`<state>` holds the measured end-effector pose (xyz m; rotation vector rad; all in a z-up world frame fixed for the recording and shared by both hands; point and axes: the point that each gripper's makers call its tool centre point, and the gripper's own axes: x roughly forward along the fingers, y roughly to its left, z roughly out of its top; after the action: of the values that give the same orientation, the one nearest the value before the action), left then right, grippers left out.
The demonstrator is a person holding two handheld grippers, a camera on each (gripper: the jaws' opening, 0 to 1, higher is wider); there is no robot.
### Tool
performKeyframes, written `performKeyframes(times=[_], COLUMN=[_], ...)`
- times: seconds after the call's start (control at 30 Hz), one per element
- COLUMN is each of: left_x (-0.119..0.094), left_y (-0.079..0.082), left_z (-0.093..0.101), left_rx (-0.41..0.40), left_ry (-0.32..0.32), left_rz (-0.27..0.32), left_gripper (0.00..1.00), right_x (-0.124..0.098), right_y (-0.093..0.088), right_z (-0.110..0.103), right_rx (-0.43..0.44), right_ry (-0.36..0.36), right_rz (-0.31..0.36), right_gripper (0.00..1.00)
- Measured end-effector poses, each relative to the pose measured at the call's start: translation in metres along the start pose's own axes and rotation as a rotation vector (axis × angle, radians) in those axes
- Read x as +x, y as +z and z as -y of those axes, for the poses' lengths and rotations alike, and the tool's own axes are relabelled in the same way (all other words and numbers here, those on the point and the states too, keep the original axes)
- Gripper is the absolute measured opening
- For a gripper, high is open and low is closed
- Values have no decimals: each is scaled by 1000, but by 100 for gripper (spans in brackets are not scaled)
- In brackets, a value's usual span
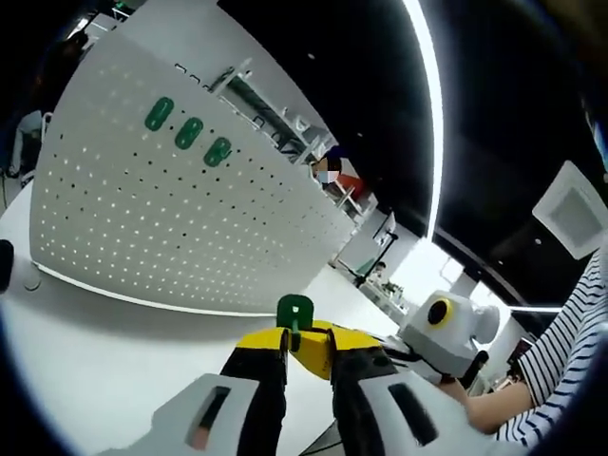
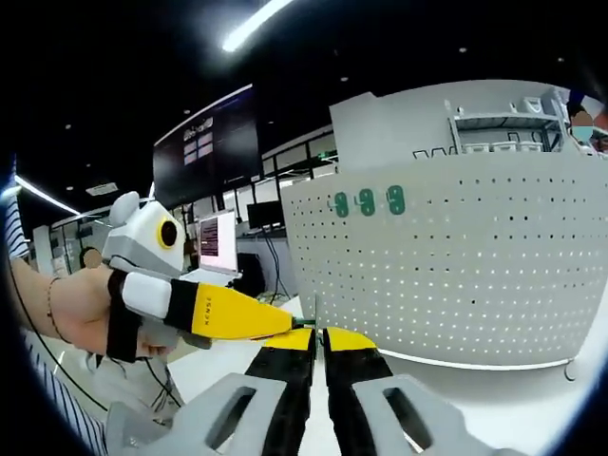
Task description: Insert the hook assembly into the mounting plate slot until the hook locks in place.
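Observation:
A small green hook [image 1: 294, 312] stands just past my jaw tips in the left gripper view. In the right gripper view it is a thin edge-on sliver [image 2: 314, 307] rising from between the jaws. My right gripper [image 2: 319, 340] is shut on it, with only a slit between its yellow tips. My left gripper [image 1: 309, 342] stands open, and the right gripper's yellow tip [image 1: 313, 353] lies in the gap between its jaws. The left gripper [image 2: 237, 313] reaches in from the left, held by a hand. The white perforated mounting plate [image 1: 180, 214] [image 2: 456, 271] stands upright beyond, apart from the hook.
Three green hooks [image 1: 189, 133] [image 2: 366, 200] sit in a row near the plate's top. The plate stands on a white table [image 1: 95, 361]. A striped sleeve [image 1: 570, 332] is at the right. A laptop [image 2: 217, 242] and monitors stand behind the left gripper.

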<state>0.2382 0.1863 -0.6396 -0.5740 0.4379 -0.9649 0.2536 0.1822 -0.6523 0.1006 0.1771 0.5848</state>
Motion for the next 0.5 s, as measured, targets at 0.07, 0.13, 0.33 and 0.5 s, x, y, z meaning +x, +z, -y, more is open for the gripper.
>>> performKeyframes(times=[0.07,0.13,0.33,0.5], left_x=[0,0,0,-1], left_y=[0,1,3,4], left_z=[0,-1,-1,1], left_rx=[0,-3,3,2], left_ry=[-1,-2,3,-8], left_rz=[1,5,12,16], left_gripper=[12,10,5,5], right_x=[0,-1,-3,-4], right_y=[0,1,4,7], right_z=[0,0,-2,-4], right_rx=[0,-1,-14,-22], right_ry=[-1,-2,-6,-13], right_rz=[1,3,9,14], right_gripper=[1,1,1,1])
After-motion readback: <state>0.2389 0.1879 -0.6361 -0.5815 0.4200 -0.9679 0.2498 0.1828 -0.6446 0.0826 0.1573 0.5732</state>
